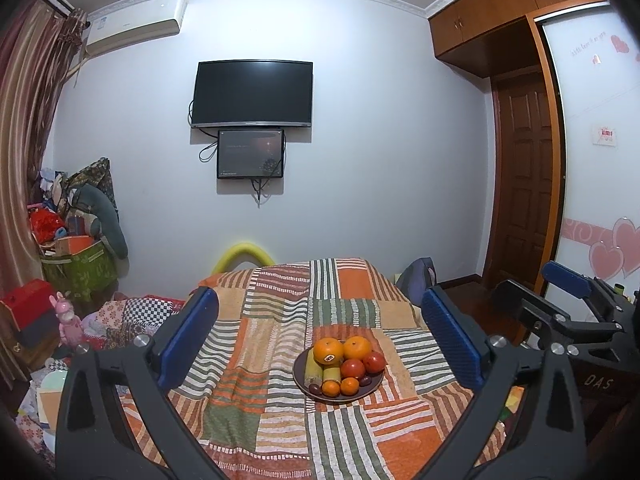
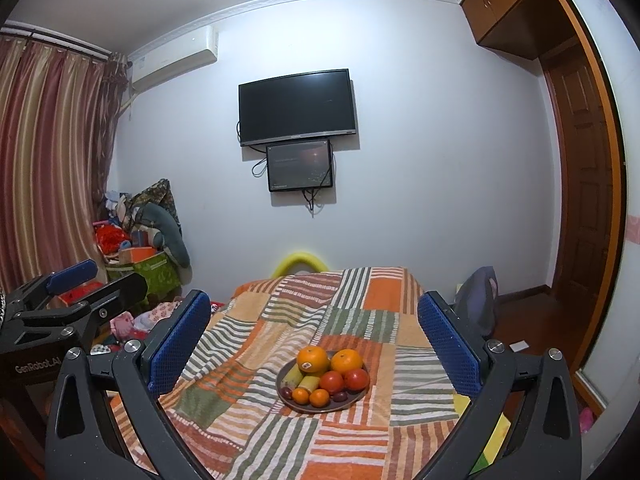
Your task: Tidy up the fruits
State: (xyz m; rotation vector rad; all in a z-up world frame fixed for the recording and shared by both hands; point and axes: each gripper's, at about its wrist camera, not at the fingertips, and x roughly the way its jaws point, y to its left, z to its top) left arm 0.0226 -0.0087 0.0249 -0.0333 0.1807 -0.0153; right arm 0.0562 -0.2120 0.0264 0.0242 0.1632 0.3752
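Observation:
A dark round plate (image 1: 372,387) (image 2: 356,400) sits on a table covered by a striped patchwork cloth (image 1: 280,340) (image 2: 300,320). On it lie two big oranges (image 1: 328,351) (image 2: 313,359), two red tomato-like fruits (image 1: 353,368) (image 2: 332,381), small mandarins (image 1: 331,388) (image 2: 319,397), dark grapes (image 1: 365,380) and yellow-green stalk pieces (image 1: 312,372) (image 2: 294,376). My left gripper (image 1: 320,340) hangs open in front of the plate, short of it, holding nothing. My right gripper (image 2: 316,340) is likewise open and empty. Each gripper shows at the edge of the other's view.
A TV (image 1: 252,94) and a small screen hang on the far wall. Boxes, bags and toys (image 1: 76,248) crowd the left corner by the curtain. A wooden door and wardrobe (image 1: 524,184) stand at right. A yellow foam arch (image 1: 244,252) sits behind the table.

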